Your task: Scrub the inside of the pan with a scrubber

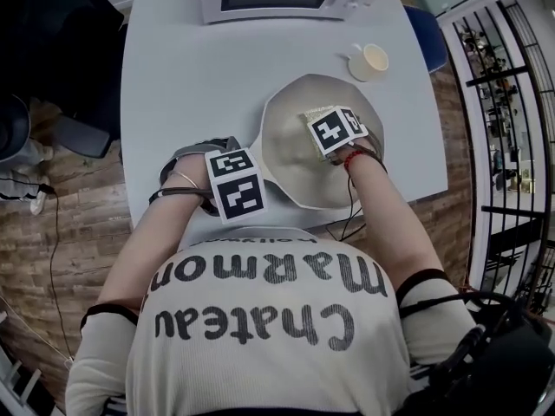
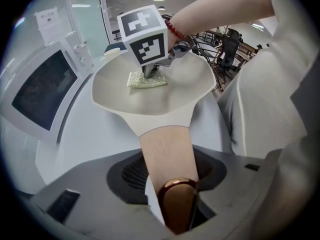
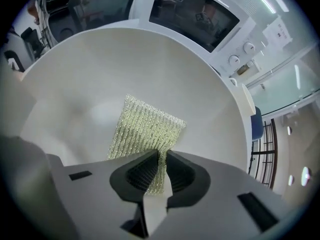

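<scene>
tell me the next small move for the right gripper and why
Probably drag the scrubber across the pan floor: the right gripper is shut on it, it rests on that floor, and the left gripper clamps the handle.

Matt, smooth cream coating inside the pan (image 3: 100, 74); pale wood-look handle (image 2: 167, 154) with glossy coppery end cap (image 2: 177, 204) — scrubber (image 3: 145, 131) of rough, glittering ribbed mesh

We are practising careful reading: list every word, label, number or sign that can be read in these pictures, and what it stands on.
"Chateau": shirt, upside down in the head view.
"Marmon": same shirt, next line.
Smaller print beyond it on the shirt: too blurred to read.
Paper notice beyond the microwave: too small to read.
Marker cubes: patterns only, no words.
</scene>
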